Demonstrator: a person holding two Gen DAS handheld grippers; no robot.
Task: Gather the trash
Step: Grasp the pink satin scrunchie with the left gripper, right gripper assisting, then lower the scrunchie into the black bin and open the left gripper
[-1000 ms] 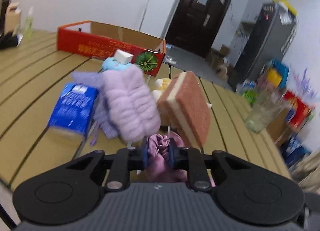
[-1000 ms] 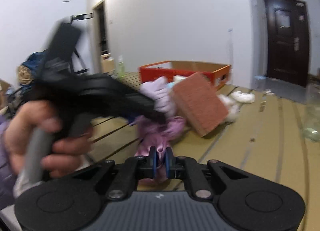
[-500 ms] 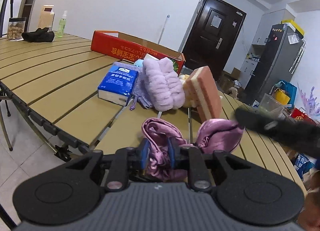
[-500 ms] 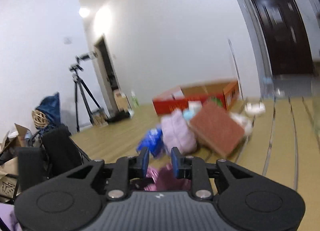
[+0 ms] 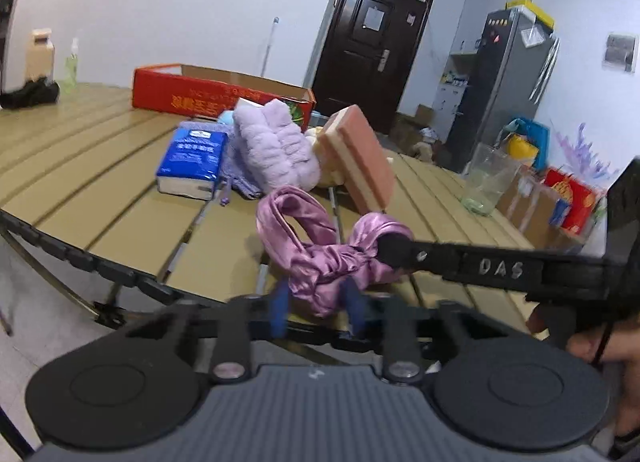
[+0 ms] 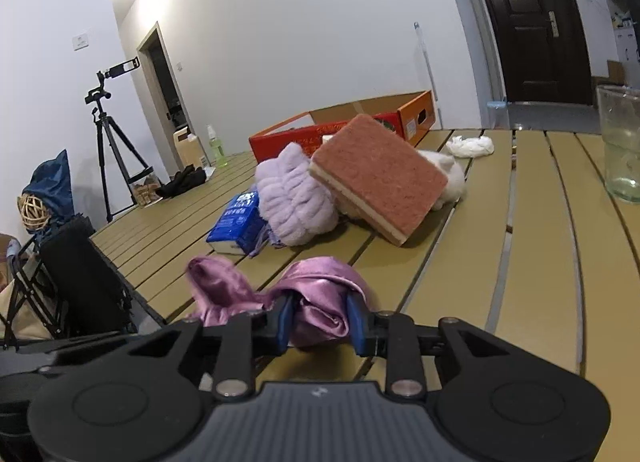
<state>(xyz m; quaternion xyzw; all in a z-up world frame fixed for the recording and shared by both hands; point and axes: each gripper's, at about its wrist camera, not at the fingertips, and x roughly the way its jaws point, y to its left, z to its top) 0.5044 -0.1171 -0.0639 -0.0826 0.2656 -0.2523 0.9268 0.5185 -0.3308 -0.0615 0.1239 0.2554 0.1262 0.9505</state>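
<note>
Satin cloth [image 5: 320, 258], pink-purple and crumpled, lies at the near edge of the slatted counter [image 5: 100, 173], gripped at both ends. The left claw [image 5: 316, 312] has one fold between its blue pads, and its jaws are closing on it. The right claw [image 6: 320, 320] pinches the other bunched end, pads pressed into the fabric. Farther in from that edge sit a blue tissue pack [image 5: 190, 161], a fluffy lilac bundle [image 5: 272, 145] and a pink sponge [image 5: 358, 159] leaning tilted, all touching. A red cardboard box [image 5: 208, 95] stands behind them toward the far edge, and a clear glass [image 6: 620, 141] stands well apart near the right edge.
</note>
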